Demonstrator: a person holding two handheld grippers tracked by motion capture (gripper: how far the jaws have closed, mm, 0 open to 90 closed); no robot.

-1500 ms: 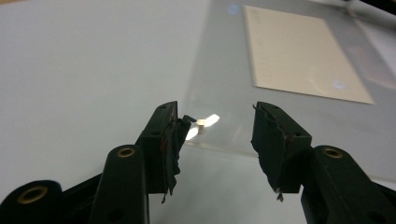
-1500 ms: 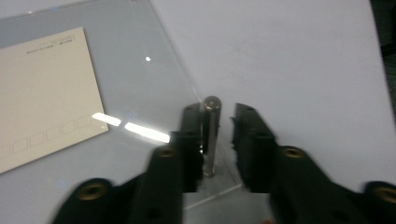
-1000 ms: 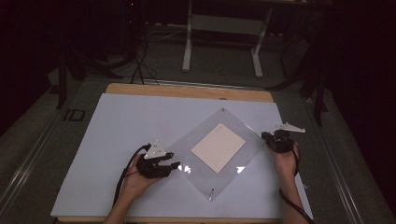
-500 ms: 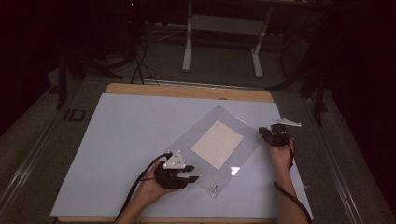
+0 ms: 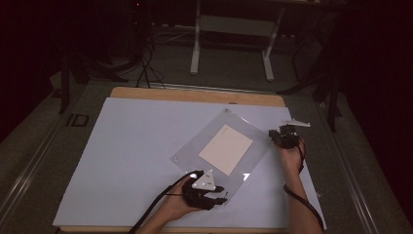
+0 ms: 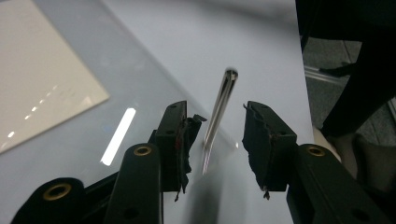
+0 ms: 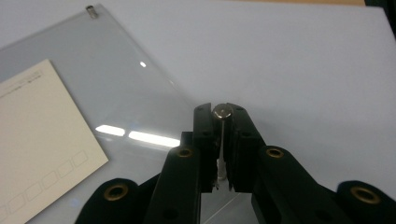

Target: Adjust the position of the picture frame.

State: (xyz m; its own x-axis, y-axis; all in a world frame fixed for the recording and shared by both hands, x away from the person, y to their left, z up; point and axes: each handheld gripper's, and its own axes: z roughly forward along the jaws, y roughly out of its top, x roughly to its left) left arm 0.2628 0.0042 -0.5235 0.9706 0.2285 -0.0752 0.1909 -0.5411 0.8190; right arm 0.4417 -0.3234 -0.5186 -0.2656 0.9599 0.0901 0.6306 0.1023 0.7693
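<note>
Tabletop (image 5: 136, 161): white and smooth, so the clear panel (image 5: 190, 153) lying right of centre could have skated across it if pushed sideways rather than lifted.
Panel: it sat as a tilted diamond, flat or nearly so. It could have twisted or flexed if one corner rose before the other.
Card (image 5: 226, 148): it lay within the panel's outline. I could not tell whether it was clamped or loose, and if loose, a tilt might have let it slide towards the low corner.
Right tongs (image 5: 281, 137): clenched on the panel's right corner, pinching its thin edge just below a small metal stud (image 7: 222, 112). So narrow a bite could have slipped off under load.
Left tongs (image 6: 215, 126): at the panel's near corner, jaws just closing, with a thin shiny edge (image 6: 222, 102) between them but untouched by either pad. It stood nearer the left pad, so closing off-centre might have nudged the corner aside or missed it.
</note>
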